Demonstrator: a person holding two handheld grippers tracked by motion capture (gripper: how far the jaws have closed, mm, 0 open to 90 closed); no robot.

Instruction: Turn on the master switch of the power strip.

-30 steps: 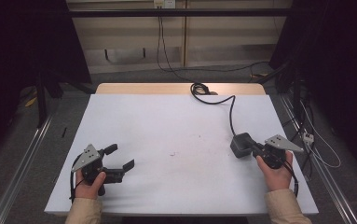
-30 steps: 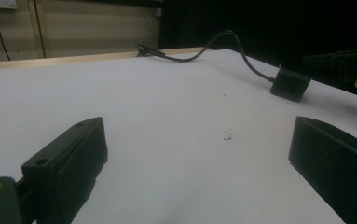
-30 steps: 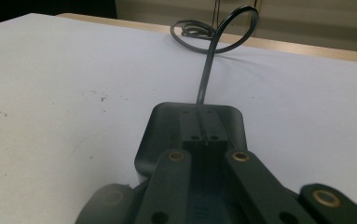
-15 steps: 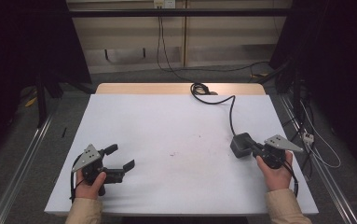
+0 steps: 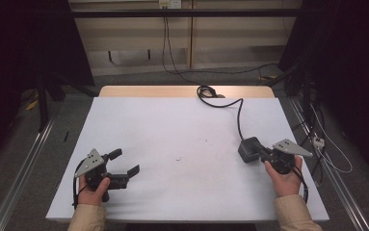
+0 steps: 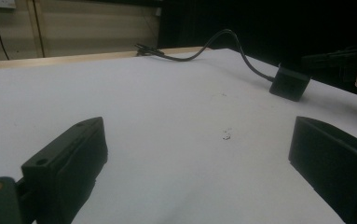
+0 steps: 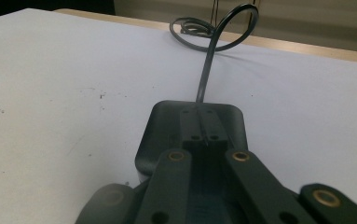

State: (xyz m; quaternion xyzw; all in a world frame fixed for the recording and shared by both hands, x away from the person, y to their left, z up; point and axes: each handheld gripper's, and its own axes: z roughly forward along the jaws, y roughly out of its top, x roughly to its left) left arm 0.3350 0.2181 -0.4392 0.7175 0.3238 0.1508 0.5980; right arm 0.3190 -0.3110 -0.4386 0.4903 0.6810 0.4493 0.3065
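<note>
Lower left of the high view, the left gripper (image 5: 125, 163) gapes wide; lower right, the right gripper (image 5: 263, 153) is closed, jaws together.

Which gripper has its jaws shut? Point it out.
The right gripper, beside the dark power adapter at the table's right. Its jaws sit pressed together over the adapter, while the left gripper holds its jaws wide apart above bare table.

The left gripper (image 6: 199, 172) is hanging low over the white table (image 6: 167, 102), its 2 black jaws standing wide apart with nothing between them. Farther off, a dark power adapter (image 6: 289, 82) is lying on the table (its cable (image 6: 204, 49) curving away toward the far edge), the right gripper (image 6: 339, 58) reaching it.
</note>
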